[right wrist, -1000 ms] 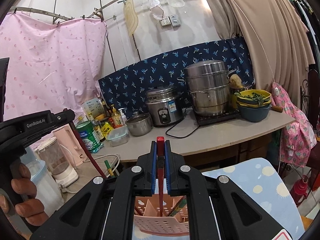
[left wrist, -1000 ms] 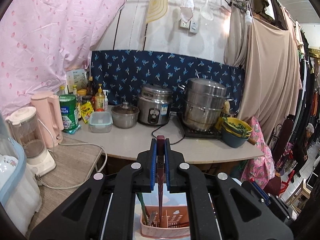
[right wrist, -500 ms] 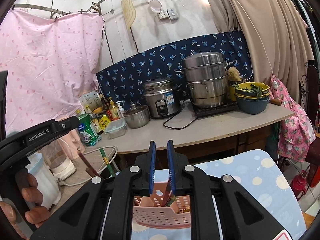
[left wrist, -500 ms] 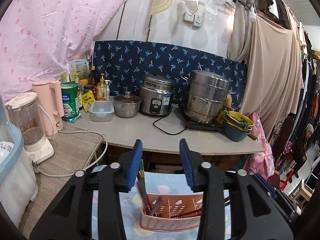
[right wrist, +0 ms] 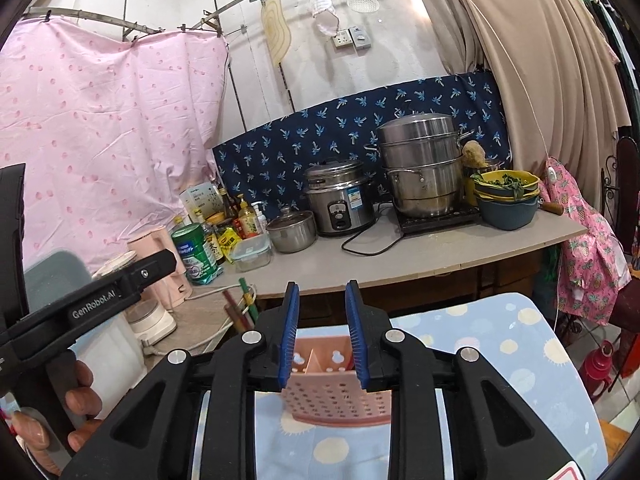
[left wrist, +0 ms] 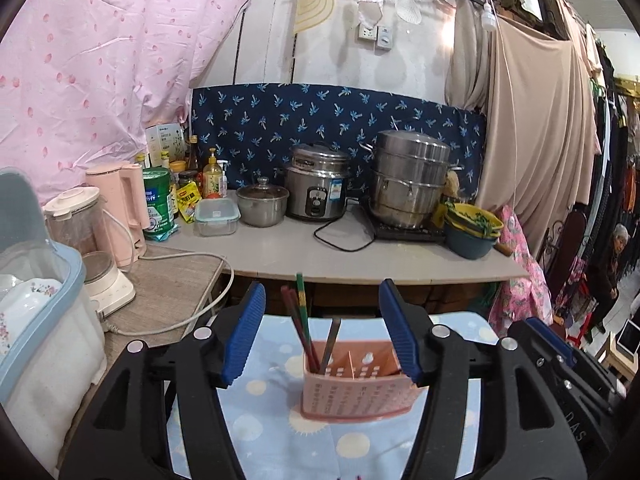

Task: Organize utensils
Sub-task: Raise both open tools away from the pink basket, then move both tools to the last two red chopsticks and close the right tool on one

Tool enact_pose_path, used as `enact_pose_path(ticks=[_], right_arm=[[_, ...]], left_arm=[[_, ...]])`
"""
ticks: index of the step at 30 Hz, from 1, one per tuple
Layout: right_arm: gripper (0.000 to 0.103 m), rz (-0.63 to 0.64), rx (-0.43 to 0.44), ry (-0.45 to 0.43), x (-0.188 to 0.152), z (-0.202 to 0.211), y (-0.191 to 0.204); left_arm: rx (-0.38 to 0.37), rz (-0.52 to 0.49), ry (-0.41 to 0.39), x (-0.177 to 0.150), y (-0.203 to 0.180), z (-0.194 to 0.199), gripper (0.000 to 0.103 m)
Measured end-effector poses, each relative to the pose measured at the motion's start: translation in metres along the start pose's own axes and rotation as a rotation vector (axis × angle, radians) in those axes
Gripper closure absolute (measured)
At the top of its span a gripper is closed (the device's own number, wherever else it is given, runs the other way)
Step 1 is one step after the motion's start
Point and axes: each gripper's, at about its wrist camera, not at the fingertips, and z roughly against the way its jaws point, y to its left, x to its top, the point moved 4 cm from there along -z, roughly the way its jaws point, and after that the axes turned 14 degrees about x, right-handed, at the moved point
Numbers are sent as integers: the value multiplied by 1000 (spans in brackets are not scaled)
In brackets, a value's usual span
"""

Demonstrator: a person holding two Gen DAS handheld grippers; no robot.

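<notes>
A pink perforated utensil holder point(left wrist: 356, 384) stands on a blue cloth with sun prints point(left wrist: 280, 428). Red, green and grey chopsticks point(left wrist: 301, 320) stand upright in its left compartment. My left gripper point(left wrist: 322, 336) is wide open and empty, its jaws on either side of the holder, pulled back above it. In the right wrist view the same holder point(right wrist: 328, 384) sits just beyond my right gripper point(right wrist: 322, 336), which is open and empty. The chopstick tops point(right wrist: 240, 308) show to its left. The left gripper body point(right wrist: 92, 304) with a hand on it is at far left.
A grey counter point(left wrist: 360, 252) behind holds a rice cooker point(left wrist: 316, 192), steamer pot point(left wrist: 412, 184), small pot point(left wrist: 262, 204), bowls point(left wrist: 472, 228), bottles and a green tin point(left wrist: 156, 200). A blender point(left wrist: 88, 240), pink kettle point(left wrist: 120, 200) and a dish box point(left wrist: 36, 320) stand at left.
Both grippers were shut on red chopsticks over the holder. They have opened and let the chopsticks drop into it, then pulled back; the left opened wider.
</notes>
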Motion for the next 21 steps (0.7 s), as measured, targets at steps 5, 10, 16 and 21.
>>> enact_pose_path(ticks=[5,10,16,21], right_arm=[[79,7,6,37,-24,24,11],[79,15,3,98,-64,51,21],[79,-5,-1,191,-120,79,25],[79,-44,-11,258,-164,98,25]], left_arm=[[0,-31,40,-31,8,18,47],[12,-53,96,-72,18,33,47],[41,-95,175,-135,26,47,47],[59,-127,237,-182,27,56,47]])
